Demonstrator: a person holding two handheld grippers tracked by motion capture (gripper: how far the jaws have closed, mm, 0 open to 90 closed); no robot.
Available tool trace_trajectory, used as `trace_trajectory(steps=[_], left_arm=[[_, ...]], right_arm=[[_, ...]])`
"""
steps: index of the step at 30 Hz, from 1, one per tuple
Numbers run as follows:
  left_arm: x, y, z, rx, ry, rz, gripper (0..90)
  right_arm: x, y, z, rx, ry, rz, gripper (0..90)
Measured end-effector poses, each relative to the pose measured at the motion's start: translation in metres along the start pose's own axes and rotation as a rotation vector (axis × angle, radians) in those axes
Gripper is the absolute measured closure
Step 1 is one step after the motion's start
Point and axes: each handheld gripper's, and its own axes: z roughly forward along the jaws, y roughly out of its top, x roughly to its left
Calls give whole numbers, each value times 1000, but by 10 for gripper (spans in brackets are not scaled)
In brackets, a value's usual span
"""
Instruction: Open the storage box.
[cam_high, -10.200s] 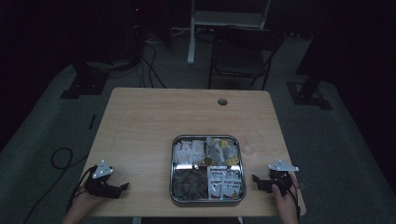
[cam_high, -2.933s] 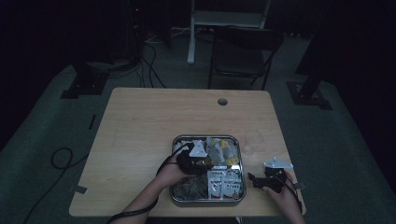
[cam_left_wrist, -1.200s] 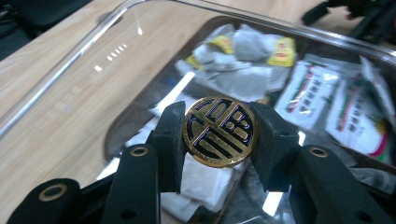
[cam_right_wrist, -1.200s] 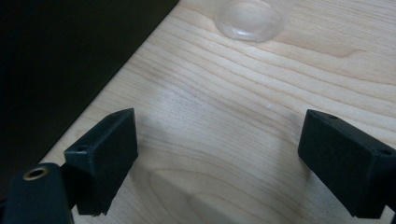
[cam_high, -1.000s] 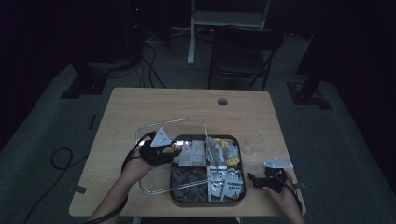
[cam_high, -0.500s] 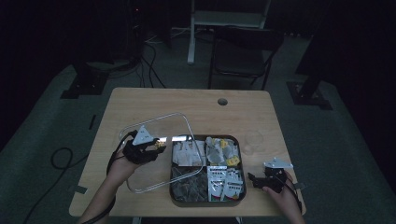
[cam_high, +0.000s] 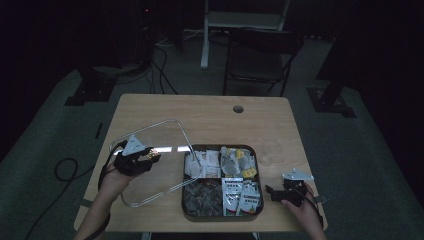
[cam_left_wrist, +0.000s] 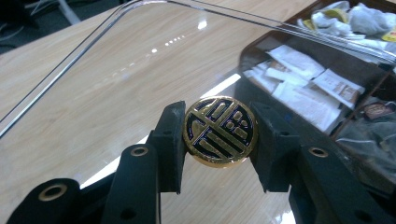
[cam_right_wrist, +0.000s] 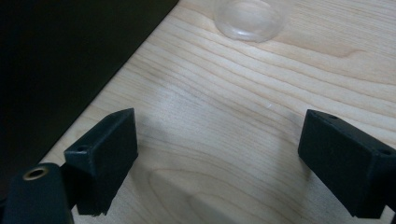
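Your left gripper (cam_high: 150, 156) clamps the gold knob (cam_left_wrist: 219, 129) of the clear lid (cam_high: 150, 160), now carried left off the tray (cam_high: 221, 215) over the table (cam_high: 210, 115); your right gripper (cam_high: 272, 192) rests open, unmoved.

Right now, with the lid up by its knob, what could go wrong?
The left claw grips only the round knob, so the clear lid might swing or slip. Its right edge hangs over the tray and could snag packets there. Set down carelessly, the lid could overhang the table edge near the hand.
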Motion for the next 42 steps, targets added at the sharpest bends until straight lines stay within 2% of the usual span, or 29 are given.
trace_trajectory(steps=[1,4,5,7,10,12,13,22,26,30,34,40,42], left_arm=[[10,-10,-4,5,32,-19,595],[19,-18,-7,4,55,-39,595],[19,-18,-7,4,55,-39,595],[26,-25,-9,-9,62,-65,595],[31,-31,-7,3,88,-71,596],[31,-31,-7,3,88,-71,595],[36,-39,-1,17,100,-89,595],[48,-53,15,26,134,-137,595],[50,-57,26,32,144,-138,595],[53,-60,36,42,159,-158,595],[56,-62,46,58,193,-165,595],[60,-65,56,68,198,-199,595],[60,-65,56,68,198,-199,595]], right_arm=[[0,0,0,0,0,0,111],[0,0,0,0,0,0,111],[0,0,0,0,0,0,111],[0,0,0,0,0,0,111],[0,0,0,0,0,0,111],[0,0,0,0,0,0,111],[0,0,0,0,0,0,111],[0,0,0,0,0,0,111],[0,0,0,0,0,0,111],[0,0,0,0,0,0,111],[0,0,0,0,0,0,111],[0,0,0,0,0,0,111],[0,0,0,0,0,0,111]])
